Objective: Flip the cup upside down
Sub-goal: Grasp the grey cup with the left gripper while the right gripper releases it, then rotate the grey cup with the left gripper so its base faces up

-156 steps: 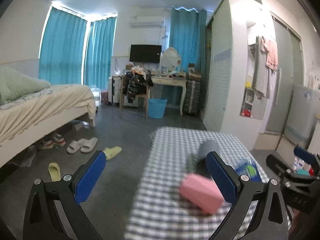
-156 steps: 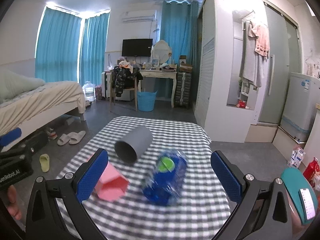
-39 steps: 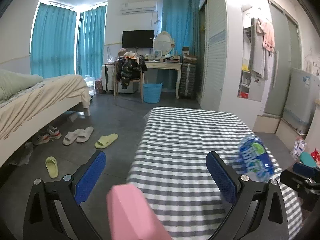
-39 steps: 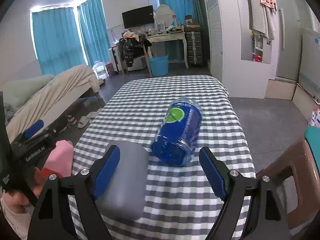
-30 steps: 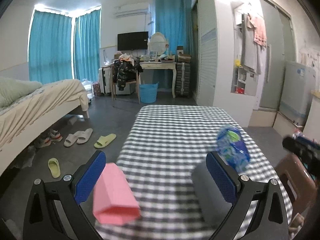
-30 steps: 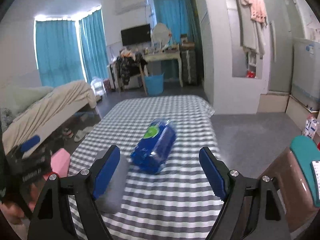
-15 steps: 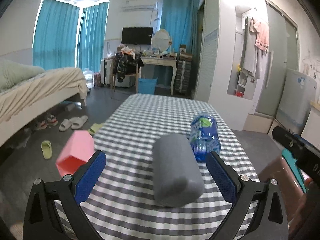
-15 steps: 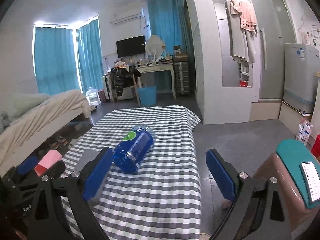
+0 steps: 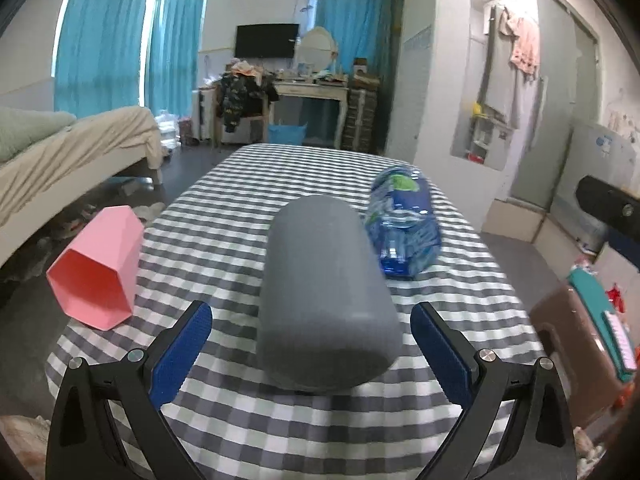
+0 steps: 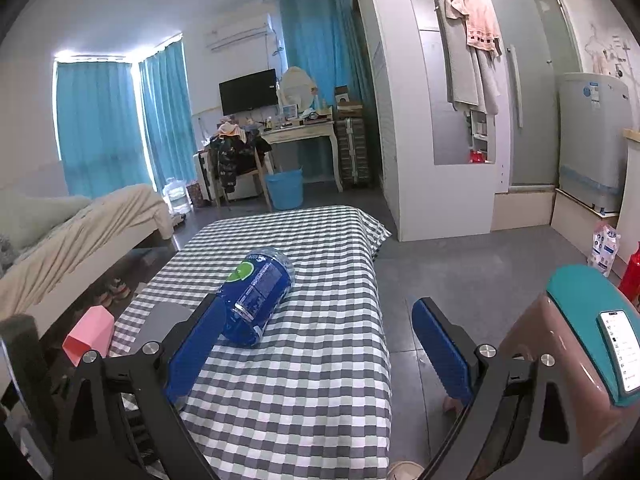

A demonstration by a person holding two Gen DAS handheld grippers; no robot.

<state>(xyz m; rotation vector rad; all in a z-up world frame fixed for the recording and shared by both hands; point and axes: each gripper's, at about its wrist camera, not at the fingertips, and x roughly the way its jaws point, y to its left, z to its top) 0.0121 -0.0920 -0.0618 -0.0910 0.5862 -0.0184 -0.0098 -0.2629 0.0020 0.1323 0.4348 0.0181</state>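
Observation:
A grey cup [image 9: 324, 292] lies on its side on the checked table [image 9: 248, 436], its closed base toward the left wrist camera. My left gripper [image 9: 312, 356] is open, with one blue finger on each side of the cup's near end, apart from it. A pink hexagonal cup [image 9: 100, 268] lies on its side at the table's left edge, mouth toward me. My right gripper [image 10: 316, 352] is open and empty over the table's right edge. In the right wrist view the grey cup [image 10: 160, 322] is mostly hidden behind the left finger, and the pink cup [image 10: 90, 338] lies at far left.
A blue water bottle [image 9: 404, 224] lies on its side just right of the grey cup; it also shows in the right wrist view [image 10: 256, 292]. A brown chair with a teal cushion [image 10: 580, 344] and a phone stands to the right. A bed [image 9: 72, 160] is at left.
My left gripper has moved closer to the grey cup, which now lies between its open fingers. My right gripper has drawn back to the right, away from the cup.

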